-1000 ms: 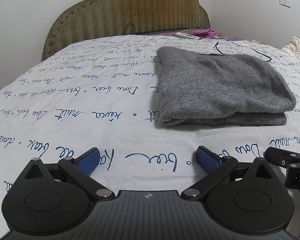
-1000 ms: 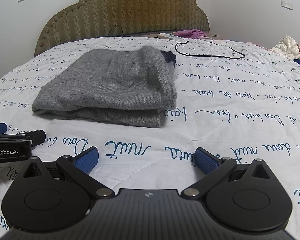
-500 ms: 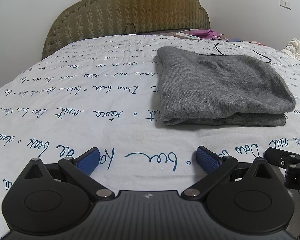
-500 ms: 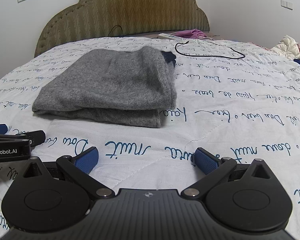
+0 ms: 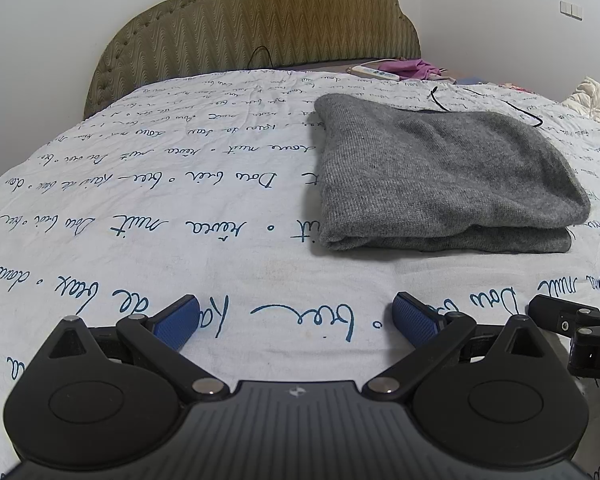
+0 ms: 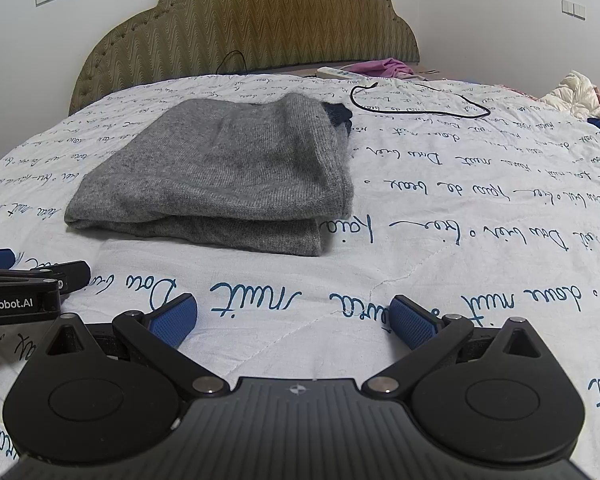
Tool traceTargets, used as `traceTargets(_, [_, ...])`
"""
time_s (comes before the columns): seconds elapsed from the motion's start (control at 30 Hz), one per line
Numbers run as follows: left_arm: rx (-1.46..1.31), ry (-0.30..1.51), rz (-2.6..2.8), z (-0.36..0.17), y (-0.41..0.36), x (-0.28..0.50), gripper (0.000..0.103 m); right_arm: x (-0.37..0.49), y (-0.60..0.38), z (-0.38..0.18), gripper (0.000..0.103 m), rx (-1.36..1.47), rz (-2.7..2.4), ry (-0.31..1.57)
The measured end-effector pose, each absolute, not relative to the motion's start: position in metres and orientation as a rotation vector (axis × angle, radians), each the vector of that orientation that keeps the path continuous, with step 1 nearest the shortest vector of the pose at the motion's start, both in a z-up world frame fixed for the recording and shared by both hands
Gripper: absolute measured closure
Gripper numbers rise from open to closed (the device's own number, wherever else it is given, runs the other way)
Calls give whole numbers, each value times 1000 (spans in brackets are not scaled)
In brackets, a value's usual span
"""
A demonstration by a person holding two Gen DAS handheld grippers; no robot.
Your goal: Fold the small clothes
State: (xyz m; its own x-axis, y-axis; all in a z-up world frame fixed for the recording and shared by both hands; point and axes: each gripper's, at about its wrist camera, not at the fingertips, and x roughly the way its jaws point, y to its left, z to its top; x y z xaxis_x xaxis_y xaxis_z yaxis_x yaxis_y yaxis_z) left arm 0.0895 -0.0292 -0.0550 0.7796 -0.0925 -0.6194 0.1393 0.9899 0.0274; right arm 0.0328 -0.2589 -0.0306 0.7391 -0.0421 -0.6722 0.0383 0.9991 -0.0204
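Note:
A grey knit garment [image 5: 432,172] lies folded into a flat stack on the white bedspread [image 5: 180,208] with blue script; it also shows in the right wrist view [image 6: 228,172]. A dark blue piece of cloth [image 6: 337,113] peeks out at its far edge. My left gripper [image 5: 296,320] is open and empty, low over the bedspread, short of the garment and to its left. My right gripper [image 6: 294,318] is open and empty, short of the garment and to its right. Each gripper shows at the edge of the other's view.
A padded olive headboard [image 5: 260,20] stands at the far end. A black cable [image 6: 420,102] lies on the bedspread behind the garment. A white power strip [image 5: 374,72] and pink cloth [image 5: 410,67] lie near the headboard. More clothes [image 6: 572,94] are piled at the far right.
Both grippers have drifted very slightly; the garment lies as before and both grippers stay open.

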Motion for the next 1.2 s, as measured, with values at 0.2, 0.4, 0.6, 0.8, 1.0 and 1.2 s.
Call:
traceTargets(0.2, [76, 664, -123, -55, -29, 89, 0, 33, -259, -31, 0, -5, -44, 737])
traceTargets(0.4, [74, 664, -119, -54, -29, 87, 0, 33, -259, -31, 0, -5, -44, 737])
traceTargets(0.6, [61, 666, -119, -54, -27, 85, 0, 33, -258, -31, 0, -8, -43, 738])
traceTargets(0.8, [59, 665, -118, -54, -27, 85, 0, 33, -253, -31, 0, -33, -35, 741])
traceTargets(1.0, [60, 667, -119, -54, -27, 85, 0, 33, -255, -31, 0, -29, -31, 741])
traceTargets(1.2, [55, 671, -121, -55, -27, 85, 0, 33, -255, -31, 0, -22, -31, 740])
